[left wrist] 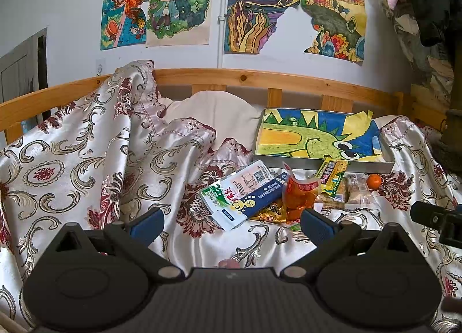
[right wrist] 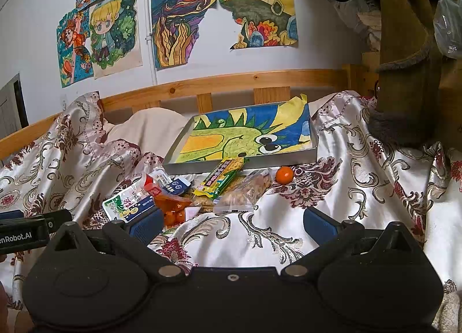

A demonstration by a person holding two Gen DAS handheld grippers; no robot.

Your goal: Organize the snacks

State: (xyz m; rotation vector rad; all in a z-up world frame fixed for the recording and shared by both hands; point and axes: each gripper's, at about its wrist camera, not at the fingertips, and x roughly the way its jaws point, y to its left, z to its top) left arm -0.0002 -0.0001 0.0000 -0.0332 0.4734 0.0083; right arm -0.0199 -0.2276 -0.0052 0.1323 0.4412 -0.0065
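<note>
A pile of snacks lies on a patterned satin cloth [left wrist: 72, 165] in front of a shallow grey tray [left wrist: 323, 161] lined with a dinosaur drawing. The pile holds a white and blue milk pack [left wrist: 236, 194], an orange-red pouch [left wrist: 300, 193], a yellow corn bar [left wrist: 332, 174], clear cracker packs [left wrist: 356, 191] and a small orange [left wrist: 374, 181]. My left gripper [left wrist: 232, 224] is open and empty, just short of the pile. My right gripper [right wrist: 232, 224] is open and empty, near the pouch [right wrist: 173, 209], bar [right wrist: 222, 178], crackers [right wrist: 248, 188], orange [right wrist: 284, 174] and tray [right wrist: 242, 164].
A wooden bed rail [left wrist: 260, 79] runs behind the tray, with a pillow [left wrist: 216, 113] under the bunched cloth. Children's drawings [left wrist: 254, 7] hang on the wall. Clothes and a brown boot [right wrist: 404, 53] hang at the right. The other gripper shows at the left edge of the right wrist view [right wrist: 26, 232].
</note>
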